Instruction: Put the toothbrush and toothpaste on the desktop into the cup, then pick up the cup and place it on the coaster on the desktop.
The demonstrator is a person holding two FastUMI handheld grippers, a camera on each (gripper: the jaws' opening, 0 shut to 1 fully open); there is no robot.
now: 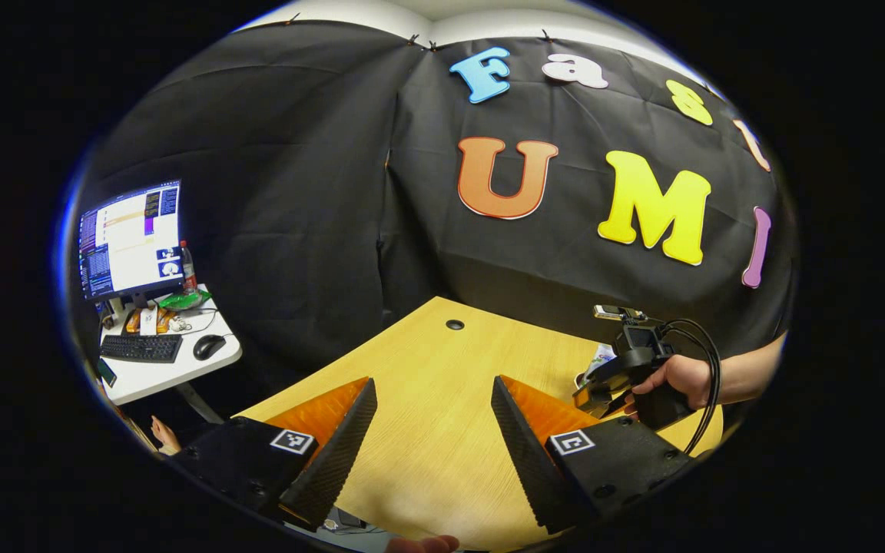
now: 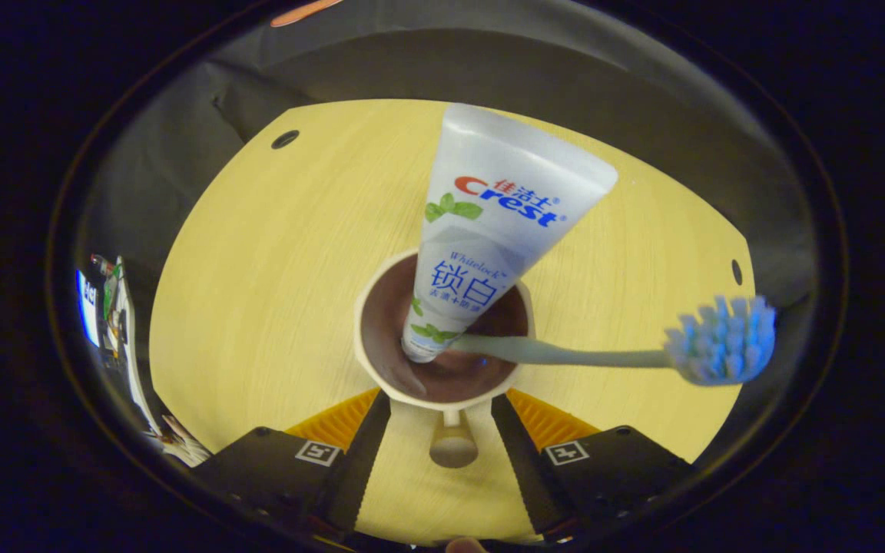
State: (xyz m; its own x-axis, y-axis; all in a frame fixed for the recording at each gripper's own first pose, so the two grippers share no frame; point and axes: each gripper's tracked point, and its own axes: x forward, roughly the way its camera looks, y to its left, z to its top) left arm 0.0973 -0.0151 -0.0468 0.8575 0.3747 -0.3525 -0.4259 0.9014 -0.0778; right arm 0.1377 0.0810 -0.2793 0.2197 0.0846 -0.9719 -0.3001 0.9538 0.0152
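Right hand-held gripper [image 2: 441,430] hangs above the cream, brown-lined round cup [image 2: 442,349], fingers apart around its handle; white toothpaste tube [image 2: 488,223] and pale-green toothbrush [image 2: 611,355] stand inside, on the light wooden surface [image 2: 273,261]. Left hand-held gripper [image 1: 433,438] gapes over bare wood.

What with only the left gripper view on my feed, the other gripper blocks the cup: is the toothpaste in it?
Observer: Yes, the toothpaste stands cap-down in the cup.
Operator: And the toothbrush?
Observer: The toothbrush is in too, handle inside, bristles out over the rim.
Operator: Has the right gripper grasped the cup?
Observer: Not yet. The right gripper is open, one finger on each side of the cup's handle, with a gap on both sides.
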